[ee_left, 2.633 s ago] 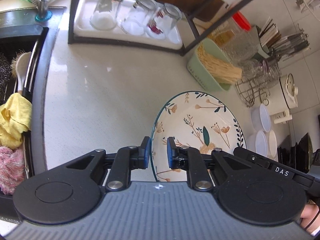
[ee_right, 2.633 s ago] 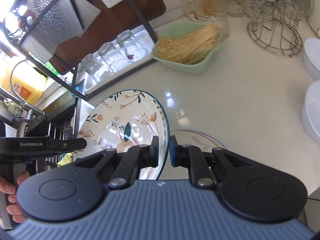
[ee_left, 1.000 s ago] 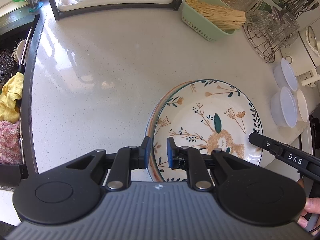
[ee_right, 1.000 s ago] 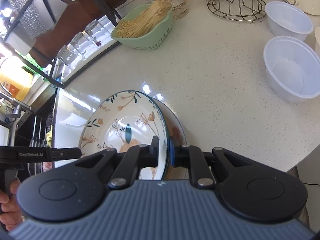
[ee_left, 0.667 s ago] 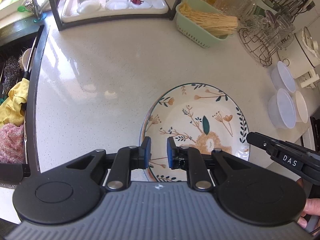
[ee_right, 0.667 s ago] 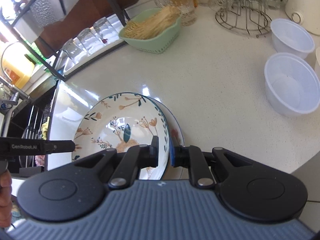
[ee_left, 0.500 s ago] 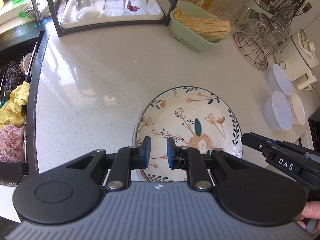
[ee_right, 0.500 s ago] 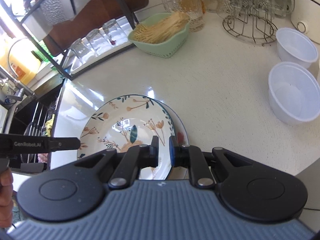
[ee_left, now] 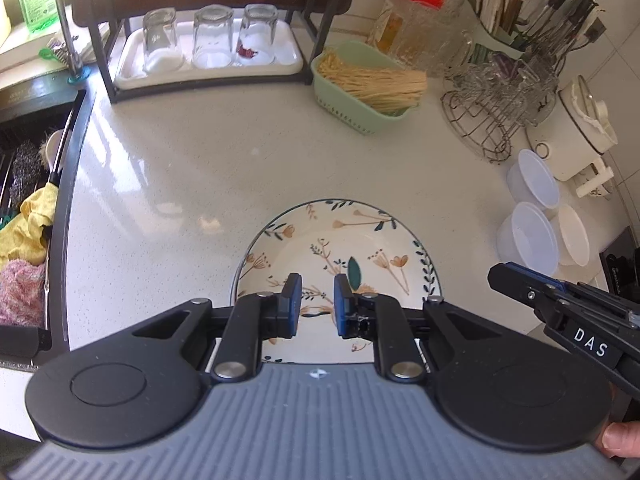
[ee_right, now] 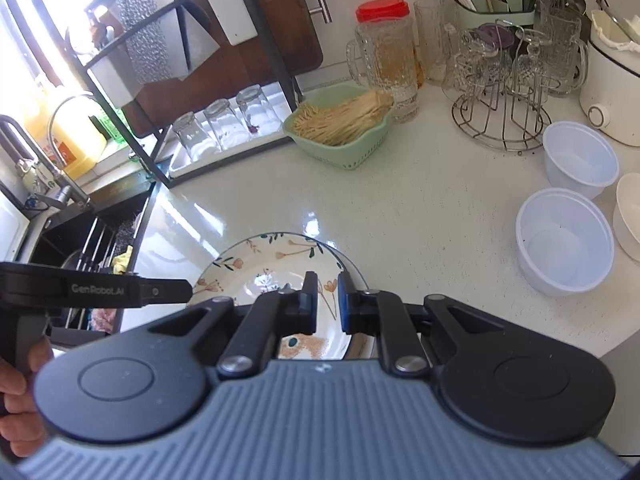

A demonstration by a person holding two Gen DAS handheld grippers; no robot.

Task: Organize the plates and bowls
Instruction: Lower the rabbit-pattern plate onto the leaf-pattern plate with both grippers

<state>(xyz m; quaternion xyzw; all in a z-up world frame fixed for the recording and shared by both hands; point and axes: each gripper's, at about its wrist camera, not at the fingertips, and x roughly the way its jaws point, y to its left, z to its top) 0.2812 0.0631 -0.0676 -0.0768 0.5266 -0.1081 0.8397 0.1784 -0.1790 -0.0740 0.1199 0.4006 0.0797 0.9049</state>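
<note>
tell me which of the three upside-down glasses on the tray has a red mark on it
The rightmost glass, nearest the green basket. A red mark shows low on it; the middle glass and left glass look plain and clear.

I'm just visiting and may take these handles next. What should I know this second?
Left gripper: open, empty, above the floral plate.
Right gripper: open, empty, also over the floral plate.
Floral plate lies flat on the counter, stacked on another plate whose rim peeks out.
Done: plates stacked.
Left: three bowls sit apart at the right: two clear plastic bowls and a white bowl. Probably nest them next.
</note>
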